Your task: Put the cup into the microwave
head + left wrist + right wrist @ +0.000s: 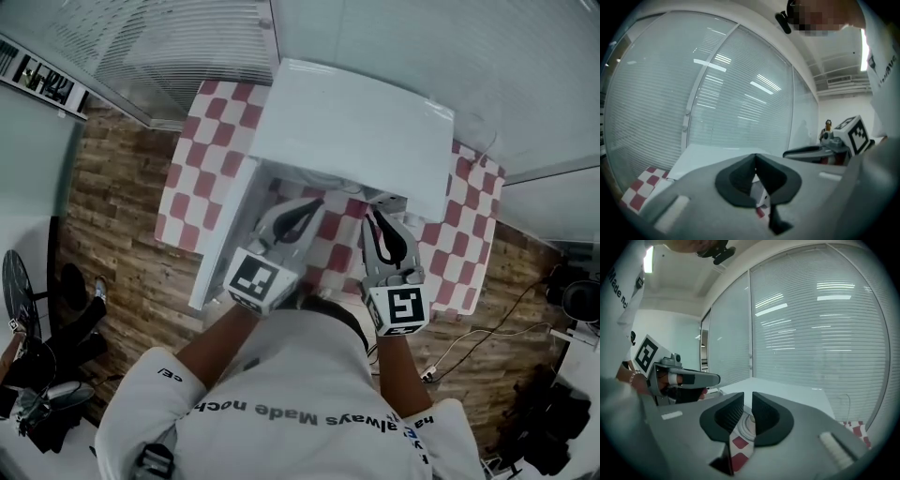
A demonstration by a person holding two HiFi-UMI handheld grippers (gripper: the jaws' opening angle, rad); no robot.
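A white microwave (356, 122) stands on the red-and-white checkered table (469, 234), its door (225, 234) swung open to the left. Both grippers hover just in front of its opening. My left gripper (314, 204) has its jaws touching at the tips, with nothing between them (755, 161). My right gripper (373, 217) is beside it, jaws almost together and empty (747, 401). Through the right jaws' slit a round white rim (746, 423) shows low over the cloth. I cannot tell whether it is the cup. No cup shows plainly in the head view.
Window blinds (187, 47) run behind the table. The floor (112, 216) is wooden; a cable (469, 342) lies on it at the right. A fan (19, 281) and dark gear stand at the left. The open door blocks the left of the opening.
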